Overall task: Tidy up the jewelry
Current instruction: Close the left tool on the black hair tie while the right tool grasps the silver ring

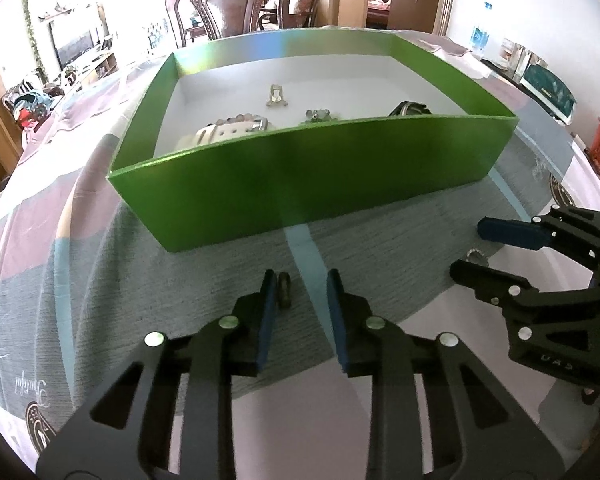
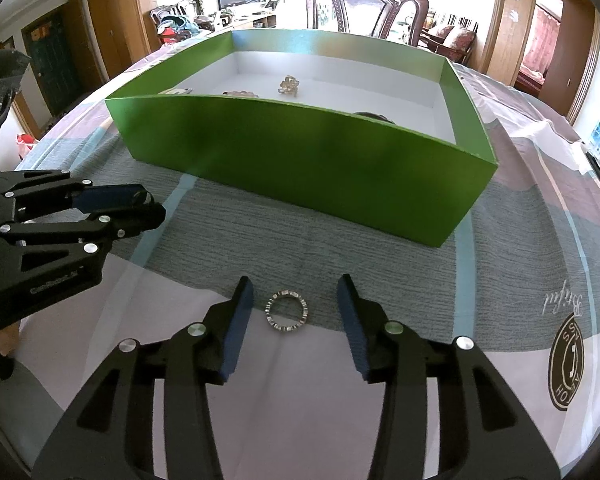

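Right now you are at the pick-up step: your right tool [image 2: 296,300] is spread wide, grasping nothing, with the silver ring [image 2: 286,311] lying flat on the bench cloth [image 2: 380,264] between its fingers. Your left tool [image 1: 300,292] is likewise released; a small dark ring [image 1: 285,296] stands on edge just beside its left finger. The green box [image 2: 300,160] ahead already holds several pieces. Next, probably, you close squarely on each ring, then lift over the near wall.
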{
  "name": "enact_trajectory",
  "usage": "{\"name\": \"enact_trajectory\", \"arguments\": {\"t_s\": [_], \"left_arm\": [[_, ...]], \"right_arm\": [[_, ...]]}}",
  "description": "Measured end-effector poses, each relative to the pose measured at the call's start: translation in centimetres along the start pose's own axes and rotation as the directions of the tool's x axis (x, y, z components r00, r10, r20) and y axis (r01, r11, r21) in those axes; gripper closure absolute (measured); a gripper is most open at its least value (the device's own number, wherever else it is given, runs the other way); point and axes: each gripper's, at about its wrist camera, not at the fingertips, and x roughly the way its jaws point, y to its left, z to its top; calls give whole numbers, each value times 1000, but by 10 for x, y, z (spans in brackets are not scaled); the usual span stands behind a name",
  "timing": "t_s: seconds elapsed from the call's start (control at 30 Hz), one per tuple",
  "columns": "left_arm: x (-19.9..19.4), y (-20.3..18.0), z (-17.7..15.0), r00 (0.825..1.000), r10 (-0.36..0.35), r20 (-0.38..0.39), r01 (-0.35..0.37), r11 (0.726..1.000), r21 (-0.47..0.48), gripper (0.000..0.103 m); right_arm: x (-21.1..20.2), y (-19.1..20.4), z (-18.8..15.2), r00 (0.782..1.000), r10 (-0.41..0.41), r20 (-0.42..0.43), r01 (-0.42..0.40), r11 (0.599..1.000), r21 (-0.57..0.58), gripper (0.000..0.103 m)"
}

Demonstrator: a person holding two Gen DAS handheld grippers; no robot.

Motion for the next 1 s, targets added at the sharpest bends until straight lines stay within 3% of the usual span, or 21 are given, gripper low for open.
{"name": "enact_trajectory", "arguments": {"t_s": [0.4,0.6,0.87,1.0], "left_arm": [[2,8,2,1000,23,-5,-23,999,-27,70],[5,3,0,1000,16,-14,-16,1000,-5,80],[5,3,-2,1000,16,-12,-16,1000,0,81],[5,3,-1,1000,21,-13,-21,1000,-3,78]], "right_arm": [[0,1,1,1000,-2,0,2,1000,-1,56],[0,1,1,1000,-3,1,3,1000,-2,56],[0,-1,0,1000,-5,2,5,1000,-7,56],[1,0,-1,1000,13,1,-13,1000,-24,67]]}}
